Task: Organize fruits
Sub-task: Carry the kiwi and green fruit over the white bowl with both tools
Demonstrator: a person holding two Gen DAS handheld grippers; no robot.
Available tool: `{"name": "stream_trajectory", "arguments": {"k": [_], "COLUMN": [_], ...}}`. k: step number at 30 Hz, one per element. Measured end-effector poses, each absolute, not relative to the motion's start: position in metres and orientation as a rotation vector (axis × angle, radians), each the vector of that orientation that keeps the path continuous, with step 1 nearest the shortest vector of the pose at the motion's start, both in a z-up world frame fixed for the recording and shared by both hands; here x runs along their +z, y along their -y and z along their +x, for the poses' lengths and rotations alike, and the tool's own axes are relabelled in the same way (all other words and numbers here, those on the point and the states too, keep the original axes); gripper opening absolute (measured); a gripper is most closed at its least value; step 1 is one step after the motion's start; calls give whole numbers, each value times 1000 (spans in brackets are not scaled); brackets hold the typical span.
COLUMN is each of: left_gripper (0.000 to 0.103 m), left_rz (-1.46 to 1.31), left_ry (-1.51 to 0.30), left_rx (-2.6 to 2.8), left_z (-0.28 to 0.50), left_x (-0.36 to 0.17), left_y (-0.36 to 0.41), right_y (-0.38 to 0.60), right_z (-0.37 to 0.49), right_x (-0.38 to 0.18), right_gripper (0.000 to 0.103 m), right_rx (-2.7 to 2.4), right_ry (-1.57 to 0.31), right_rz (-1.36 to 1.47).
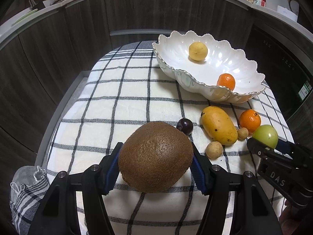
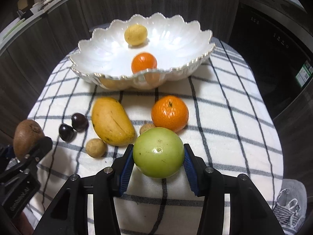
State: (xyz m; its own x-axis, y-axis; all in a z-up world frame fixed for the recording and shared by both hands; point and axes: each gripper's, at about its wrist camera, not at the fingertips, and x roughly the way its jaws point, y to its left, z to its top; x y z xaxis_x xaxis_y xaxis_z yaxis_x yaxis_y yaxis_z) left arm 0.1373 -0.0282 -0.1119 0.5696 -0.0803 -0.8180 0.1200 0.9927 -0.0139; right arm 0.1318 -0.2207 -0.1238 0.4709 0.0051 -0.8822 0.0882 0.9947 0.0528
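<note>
- Left gripper: clamped on kiwi, blue pads pressed against both flanks; fruit held over checked cloth, near its front edge.
- Right gripper: clamped on green fruit, pads touching left and right sides; held over the cloth, just in front of the loose fruit group.
- Scalloped white bowl: at far end of cloth; contains yellow citrus toward the back and one orange close to the near rim, the two apart.
- Mango: lying on cloth in front of bowl, tilted diagonally.
- Second orange: on cloth right of mango, not touching it.
- Two dark plums: left of mango, side by side, touching or nearly so.
- Small tan fruit: just beside mango's near end; another tan fruit partly hidden behind green fruit.
- Crumpled grey rag: at cloth's front right corner.
- Dark wood cabinets: behind the table.
</note>
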Motion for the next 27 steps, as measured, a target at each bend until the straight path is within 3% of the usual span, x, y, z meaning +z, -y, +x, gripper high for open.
{"name": "stream_trajectory", "arguments": {"k": [27], "left_gripper": [63], "left_rz": [56], "left_ry": [-818], "left_rx": [-183], "left_z": [194], "left_x": [-47], "left_y": [67], "right_y": [250], "right_z": [173], "right_x": [-47], "right_gripper": [49], "right_rx": [-49], "right_ry": [-892], "right_rz": [122]}}
